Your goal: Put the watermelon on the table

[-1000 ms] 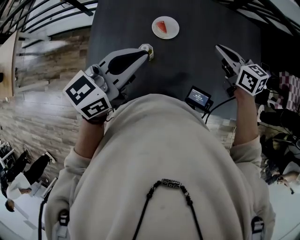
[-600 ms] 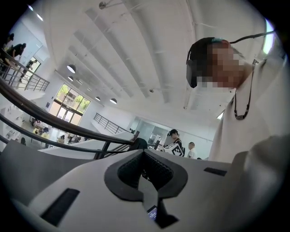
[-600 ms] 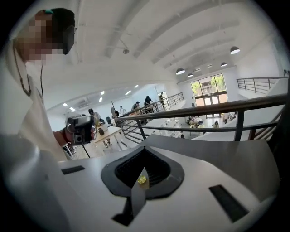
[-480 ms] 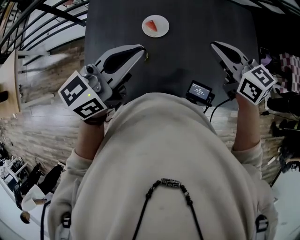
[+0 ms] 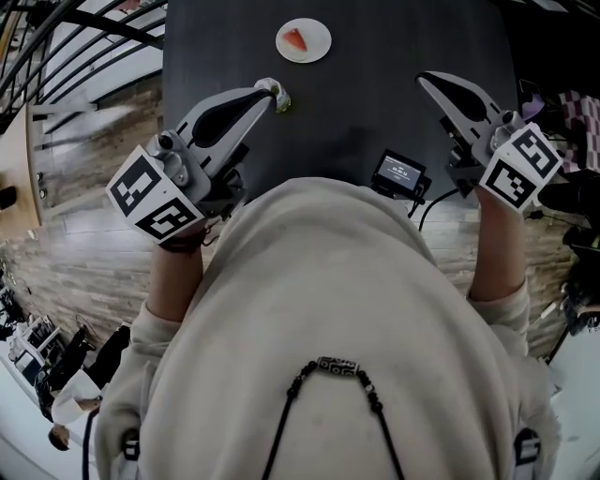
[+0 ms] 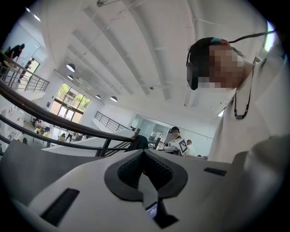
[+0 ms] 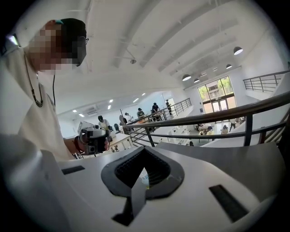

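Observation:
A red watermelon slice (image 5: 296, 39) lies on a small white plate (image 5: 317, 47) at the far side of the dark table (image 5: 375, 56). My left gripper (image 5: 272, 94) is over the table's near left part with its jaws together. A small pale greenish bit (image 5: 277, 95) shows at its tip, and I cannot tell if it is held. In the left gripper view the pads (image 6: 159, 170) meet. My right gripper (image 5: 425, 82) hangs over the near right part, shut and holding nothing. Both grippers are well short of the plate.
A small black device with a lit screen (image 5: 397, 172) and a cable sits at the table's near edge, between the hands. Wooden floor (image 5: 94, 216) lies left of the table, and dark railings (image 5: 56, 28) run at the upper left. My pale sweater fills the lower picture.
The right gripper has risen a little and looks larger. The plate has drifted left and up in the picture as the head shifted. The left gripper has hardly moved.

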